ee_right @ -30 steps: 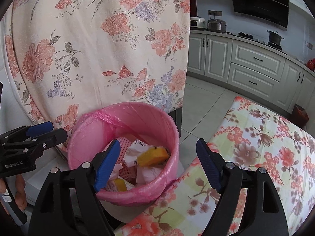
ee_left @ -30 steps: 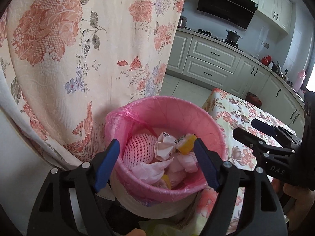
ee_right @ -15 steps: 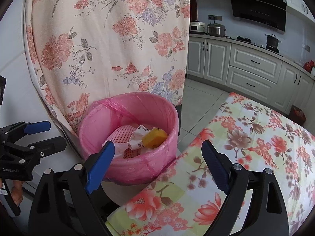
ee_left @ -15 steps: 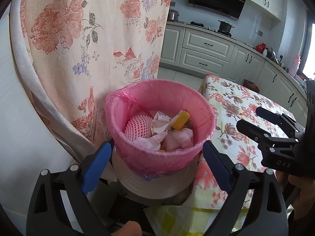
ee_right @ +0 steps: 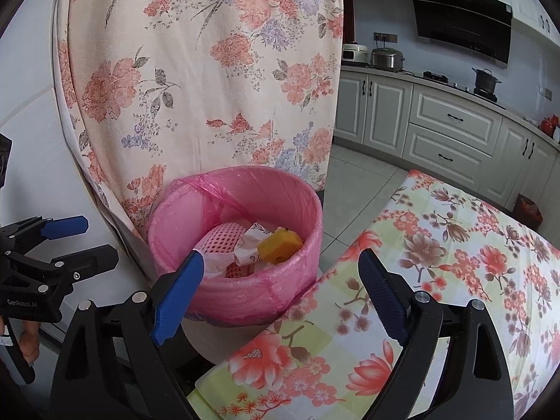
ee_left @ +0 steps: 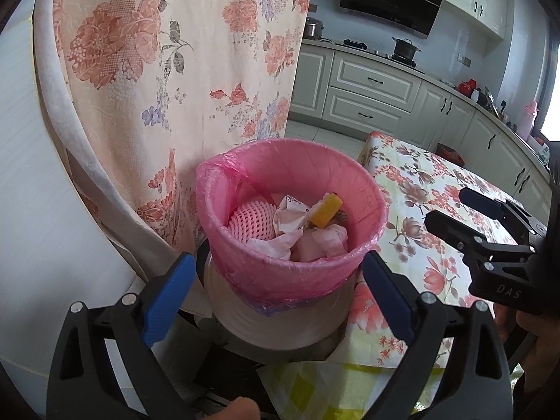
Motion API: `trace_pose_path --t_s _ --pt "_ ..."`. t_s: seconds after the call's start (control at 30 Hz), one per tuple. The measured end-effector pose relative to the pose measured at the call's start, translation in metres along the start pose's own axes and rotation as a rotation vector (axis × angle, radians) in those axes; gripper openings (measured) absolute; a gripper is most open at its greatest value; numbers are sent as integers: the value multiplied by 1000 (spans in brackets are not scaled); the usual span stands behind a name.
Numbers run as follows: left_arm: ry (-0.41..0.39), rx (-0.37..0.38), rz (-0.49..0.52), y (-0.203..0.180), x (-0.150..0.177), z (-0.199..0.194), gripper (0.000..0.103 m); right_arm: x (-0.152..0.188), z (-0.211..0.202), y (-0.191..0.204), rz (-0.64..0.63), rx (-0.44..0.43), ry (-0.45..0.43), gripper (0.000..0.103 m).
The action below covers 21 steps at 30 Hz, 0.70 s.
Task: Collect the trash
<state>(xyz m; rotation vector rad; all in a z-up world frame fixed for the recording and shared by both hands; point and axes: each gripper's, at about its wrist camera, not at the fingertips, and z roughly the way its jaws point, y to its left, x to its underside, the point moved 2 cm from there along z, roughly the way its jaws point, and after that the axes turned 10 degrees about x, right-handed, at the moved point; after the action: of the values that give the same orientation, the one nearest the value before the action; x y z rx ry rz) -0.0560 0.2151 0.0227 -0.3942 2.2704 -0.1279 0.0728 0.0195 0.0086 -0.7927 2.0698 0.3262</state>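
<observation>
Both grippers have been drawn back from the pink-lined bin. The left gripper is opening, empty; the right gripper is held wide, empty. The trash is seen inside the bin, beside the tablecloth's corner.

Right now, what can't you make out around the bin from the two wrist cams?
- Bin base and floor under it: left wrist view, hidden by the left gripper frame; right wrist view, by the tablecloth.
- Trash below the top layer (foam net, yellow piece): buried, both views.
- Print on the crumpled wrapper: too small.
- What the floral drape covers: hidden by the drape itself.
- Right gripper handle: cut off by the frame's bottom edge.
</observation>
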Motion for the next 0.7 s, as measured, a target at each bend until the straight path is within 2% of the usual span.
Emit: trace_pose_path --t_s 0.7 --pt "-7 -2 -6 0 -3 2 93 1 0 0 -4 1 3 85"
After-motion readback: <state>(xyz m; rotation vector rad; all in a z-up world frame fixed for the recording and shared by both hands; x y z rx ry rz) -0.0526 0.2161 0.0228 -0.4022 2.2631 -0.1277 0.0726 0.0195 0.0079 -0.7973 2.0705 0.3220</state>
